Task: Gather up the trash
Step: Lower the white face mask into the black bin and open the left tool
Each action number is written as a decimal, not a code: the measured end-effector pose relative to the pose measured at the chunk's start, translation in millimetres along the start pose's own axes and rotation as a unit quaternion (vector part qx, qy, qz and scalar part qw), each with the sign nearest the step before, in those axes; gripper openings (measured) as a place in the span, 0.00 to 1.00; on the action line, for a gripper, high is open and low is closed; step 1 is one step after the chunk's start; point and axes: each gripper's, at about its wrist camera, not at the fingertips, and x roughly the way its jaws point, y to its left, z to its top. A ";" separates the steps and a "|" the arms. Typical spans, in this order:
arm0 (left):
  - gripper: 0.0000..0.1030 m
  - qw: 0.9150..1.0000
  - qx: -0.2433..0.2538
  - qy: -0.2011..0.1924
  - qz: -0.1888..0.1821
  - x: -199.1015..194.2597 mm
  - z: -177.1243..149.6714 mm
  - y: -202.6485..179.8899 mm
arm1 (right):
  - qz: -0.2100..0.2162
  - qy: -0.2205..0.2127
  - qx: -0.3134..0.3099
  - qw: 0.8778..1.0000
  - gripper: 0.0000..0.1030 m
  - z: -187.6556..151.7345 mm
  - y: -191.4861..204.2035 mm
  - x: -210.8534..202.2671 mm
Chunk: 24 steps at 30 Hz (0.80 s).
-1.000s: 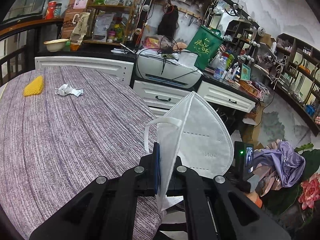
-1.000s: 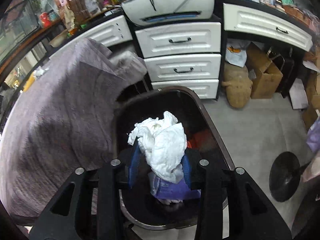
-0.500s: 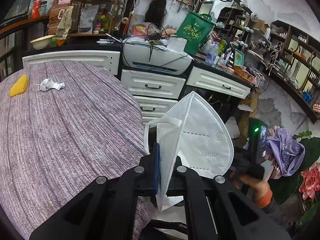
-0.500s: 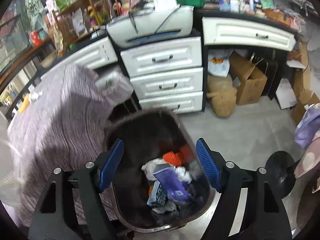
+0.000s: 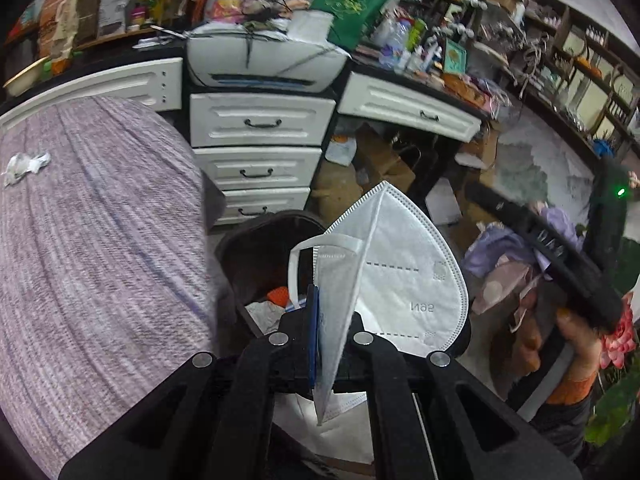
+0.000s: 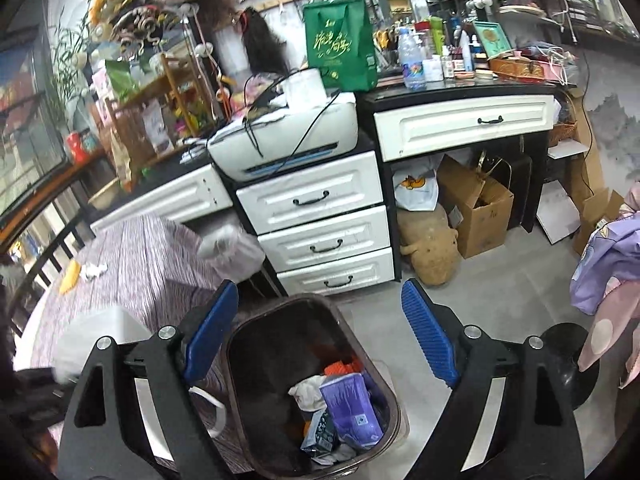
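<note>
Left gripper [image 5: 334,332]: pinched tight on a white face mask [image 5: 396,280], held just above the bin.
Right gripper [image 6: 320,340]: jaws opening wide, nothing between them.
Trash bin [image 6: 360,344]: on the floor by the table [image 5: 100,260], trash inside.
Crumpled tissue [image 5: 26,162]: far left on the table.

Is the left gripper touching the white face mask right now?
Touching. The left wrist view shows the left gripper shut on the white face mask, the folded edge pinched between the pads, above the trash bin.
</note>
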 end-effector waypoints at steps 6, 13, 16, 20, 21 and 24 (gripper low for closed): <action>0.04 0.998 0.032 0.053 -0.003 34.1 4.3 -20.6 | 0.001 -0.009 0.015 1.000 0.81 5.0 -9.4 -7.3; 0.04 0.994 0.056 0.095 0.012 63.2 5.9 -28.6 | 0.004 -0.006 0.023 1.000 0.81 4.7 -13.8 -6.6; 0.04 0.992 0.057 0.114 0.015 76.8 4.3 -27.4 | 0.004 -0.006 0.024 1.000 0.81 4.6 -14.2 -6.7; 0.24 0.989 0.068 0.131 0.017 87.1 3.2 -31.1 | 0.003 -0.006 0.025 1.000 0.81 5.1 -15.6 -7.2; 0.50 0.989 0.067 0.132 0.016 88.2 3.1 -32.6 | 0.004 -0.006 0.026 1.000 0.81 4.7 -15.7 -7.4; 0.66 0.989 0.077 0.123 0.005 84.8 1.7 -39.1 | 0.004 -0.006 0.027 1.000 0.81 4.5 -16.9 -7.6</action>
